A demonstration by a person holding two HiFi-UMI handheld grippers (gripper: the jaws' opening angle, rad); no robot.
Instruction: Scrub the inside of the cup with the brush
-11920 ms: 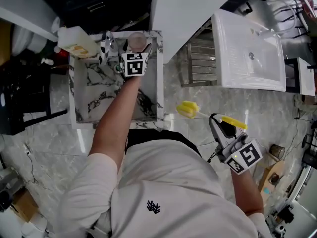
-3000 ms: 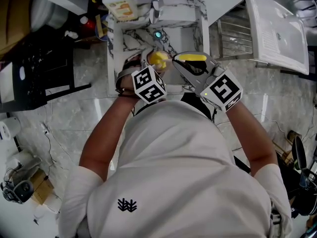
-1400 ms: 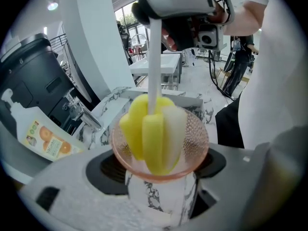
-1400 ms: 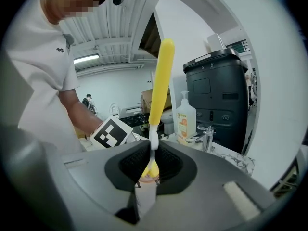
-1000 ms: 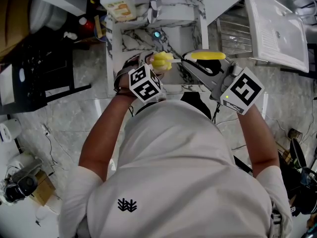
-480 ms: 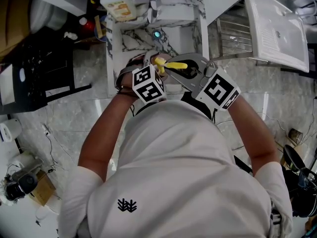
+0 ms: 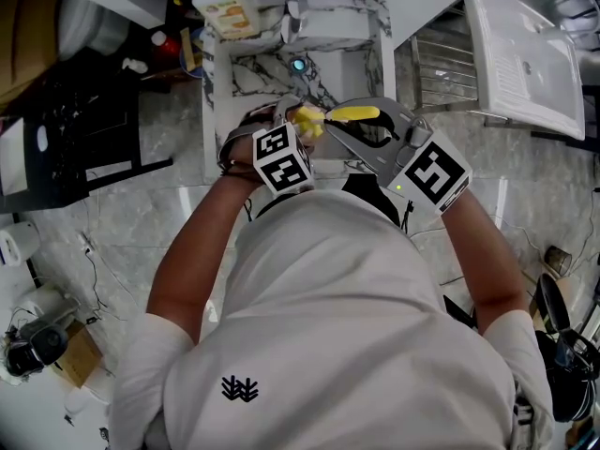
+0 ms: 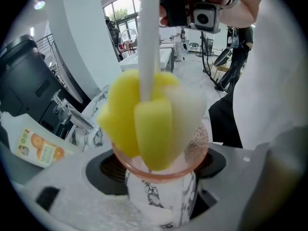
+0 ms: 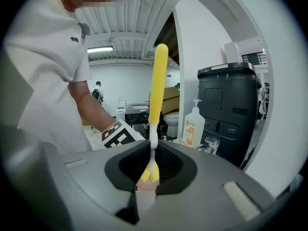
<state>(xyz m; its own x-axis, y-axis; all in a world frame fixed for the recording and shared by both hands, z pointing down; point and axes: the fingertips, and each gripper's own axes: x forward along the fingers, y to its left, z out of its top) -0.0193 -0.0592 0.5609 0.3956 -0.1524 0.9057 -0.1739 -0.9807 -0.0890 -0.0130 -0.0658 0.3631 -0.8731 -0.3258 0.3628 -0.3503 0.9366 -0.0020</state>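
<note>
Scrubbing seems begun: our left gripper clasps the cup, right gripper clamps the brush, sponge just inside; deeper strokes remain.

Pulled pink cup from faucet to near edge of sink; brought brush over from the right, sponge head into cup's mouth.

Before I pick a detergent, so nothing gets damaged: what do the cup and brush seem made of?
Cup: pink, see-through, glossy; plastic or glass, can't tell. Brush head: yellow-and-white foam, matte, soft-looking lobes. Handle: smooth, uniform yellow, likely plastic.
</note>
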